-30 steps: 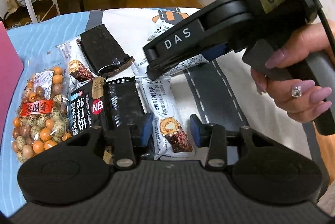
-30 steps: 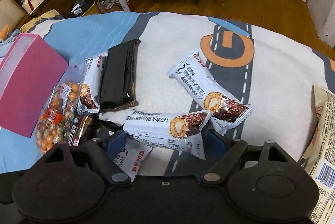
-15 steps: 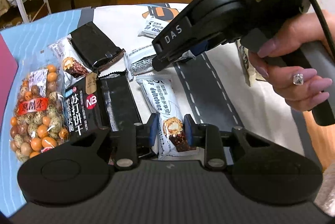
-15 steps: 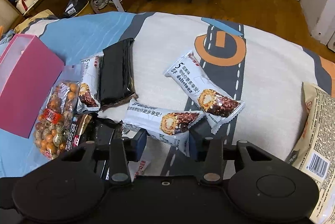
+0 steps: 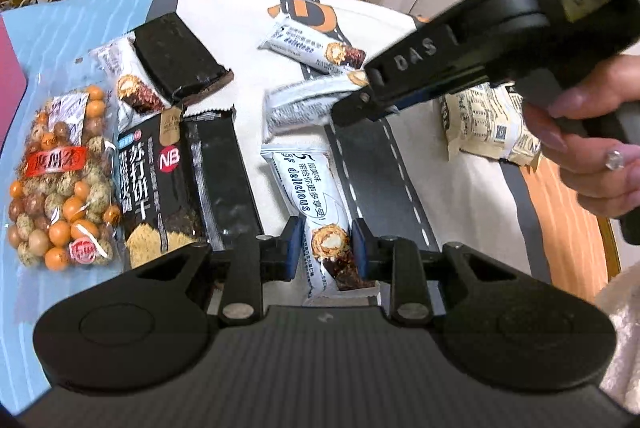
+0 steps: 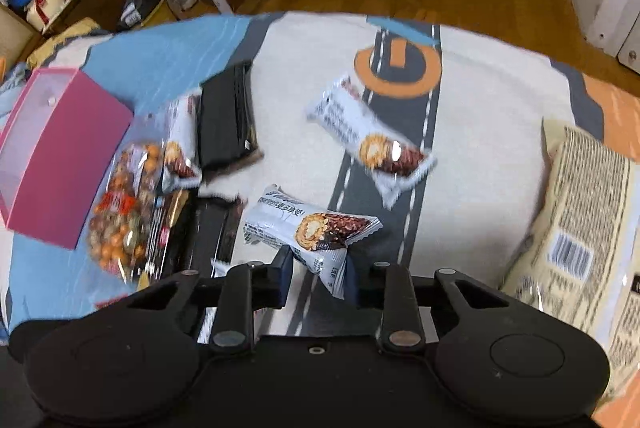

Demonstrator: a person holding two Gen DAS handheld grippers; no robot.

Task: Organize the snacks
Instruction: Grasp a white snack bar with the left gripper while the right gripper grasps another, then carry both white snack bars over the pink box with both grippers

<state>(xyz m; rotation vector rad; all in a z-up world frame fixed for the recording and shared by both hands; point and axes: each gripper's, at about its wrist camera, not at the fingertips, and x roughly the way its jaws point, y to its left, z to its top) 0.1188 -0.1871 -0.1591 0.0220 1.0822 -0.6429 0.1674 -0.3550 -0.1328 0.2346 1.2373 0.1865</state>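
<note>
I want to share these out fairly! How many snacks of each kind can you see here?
white-wrapped chocolate roll bars: 4
black foil cracker packets: 2 (the lower one could be two side by side)
clear bag of orange and speckled coated nuts: 1
cream printed bag: 1
total: 8

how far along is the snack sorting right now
Early. Nothing shows inside the pink box yet. In hand: the left gripper and right gripper each clamp a white chocolate-roll packet. Left: nut bag, black cracker packs, more rolls.
</note>
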